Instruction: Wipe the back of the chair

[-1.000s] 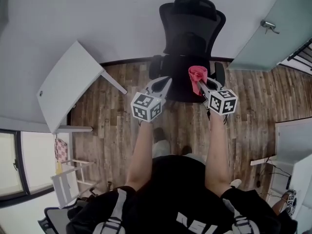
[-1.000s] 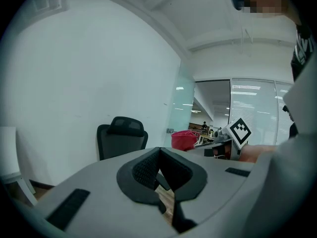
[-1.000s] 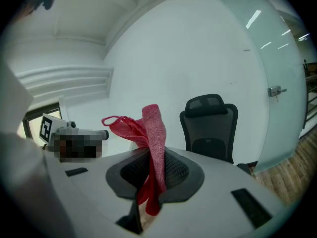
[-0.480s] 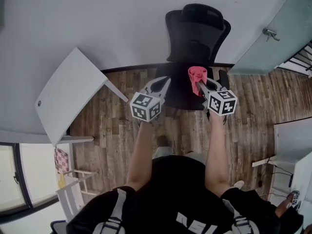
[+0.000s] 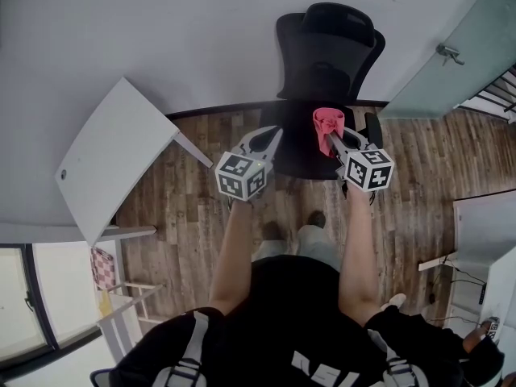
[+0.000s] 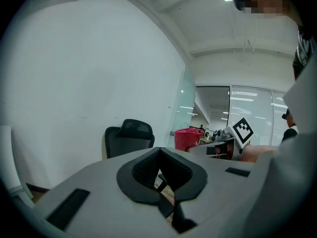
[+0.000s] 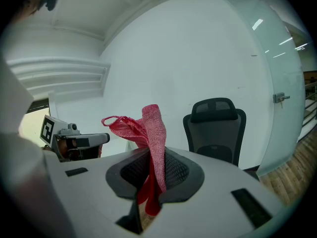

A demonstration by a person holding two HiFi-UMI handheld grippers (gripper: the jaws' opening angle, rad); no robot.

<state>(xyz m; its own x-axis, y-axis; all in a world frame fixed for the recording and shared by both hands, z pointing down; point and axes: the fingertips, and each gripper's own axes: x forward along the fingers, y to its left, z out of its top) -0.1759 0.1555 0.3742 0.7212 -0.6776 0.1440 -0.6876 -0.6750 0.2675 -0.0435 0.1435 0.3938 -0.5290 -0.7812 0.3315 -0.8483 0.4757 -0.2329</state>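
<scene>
Closest in, head view: the person's two forearms reach fwd over the wood floor [image 5: 185, 192], one gripper in each hand. Left gripper [image 5: 270, 135]: its own view shows the dark pads pressed together at the tips, nothing btwn them, just a sliver of floor below. Right gripper [image 5: 329, 135] sits beside it, roughly level, the two apart. Its jaws are pinching a red cloth [image 5: 327, 119]; in the right gripper view the cloth [image 7: 151, 128] stands up out of the clamped pads, w/ a loose fold flopping to the left and a tail hanging down below the pads. Each gripper view catches the other gripper off to the side.

Further out: black office chair [image 5: 326, 47], seat toward the person, backrest and headrest up against the white wall. In the gripper views the chair [image 7: 215, 128] is well apart from the jaws, so the cloth is in the air, not touching it. The left gripper view has the chair [image 6: 129, 138] left of centre.

To the left, a white table [image 5: 113, 156] near the wall. Far right, a frosted glass door [image 5: 447, 51] w/ a metal handle.
</scene>
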